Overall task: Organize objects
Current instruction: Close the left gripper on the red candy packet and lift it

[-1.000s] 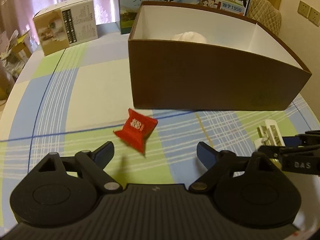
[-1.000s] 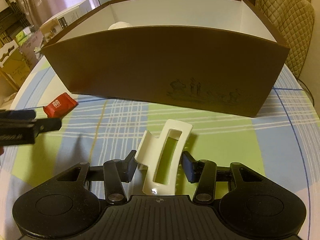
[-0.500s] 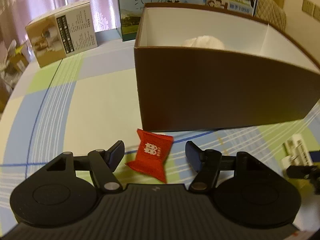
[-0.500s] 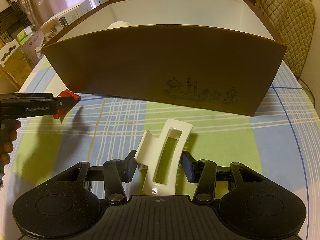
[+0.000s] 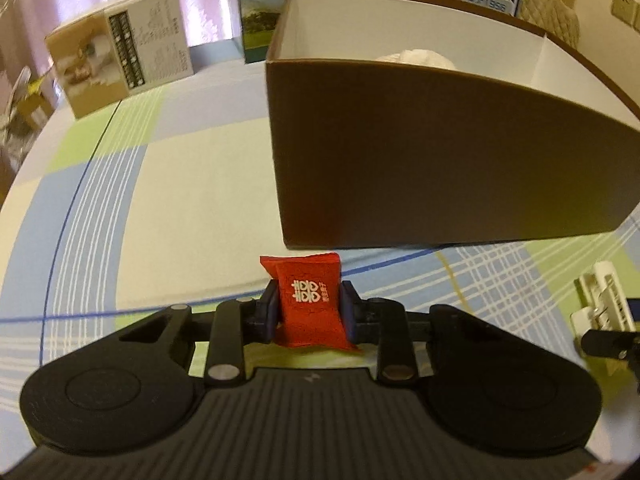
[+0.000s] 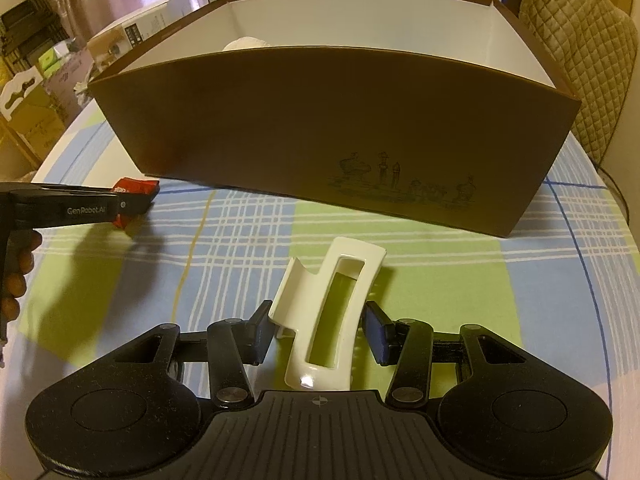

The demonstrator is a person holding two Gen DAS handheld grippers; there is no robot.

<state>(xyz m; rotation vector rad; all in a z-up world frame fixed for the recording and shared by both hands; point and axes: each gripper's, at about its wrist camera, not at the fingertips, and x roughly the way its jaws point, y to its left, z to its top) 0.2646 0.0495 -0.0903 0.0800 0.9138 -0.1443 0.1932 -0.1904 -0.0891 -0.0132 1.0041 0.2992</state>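
Observation:
A red candy packet (image 5: 304, 276) stands between the pads of my left gripper (image 5: 309, 312). The jaws are closing and press on both its sides, just in front of the brown box (image 5: 440, 160). In the right wrist view the same packet (image 6: 136, 185) pokes out past the left gripper (image 6: 136, 196), low over the cloth. My right gripper (image 6: 318, 328) is shut on a white hair clip (image 6: 356, 246), tilted over the plaid cloth before the box (image 6: 320, 120). That clip (image 5: 604, 300) also shows at the left view's right edge. A white bundle (image 5: 416, 58) lies inside the box.
A printed cardboard carton (image 5: 120, 60) stands at the back left, and milk cartons (image 5: 260, 8) stand behind the brown box. A quilted chair back (image 6: 580, 40) rises at the right. A person's hand (image 6: 16, 264) grips the left tool. The round table's edge curves at the left.
My left gripper came forward and down around the red packet and its jaws shut from wide onto it. The right gripper and the clip have not moved.

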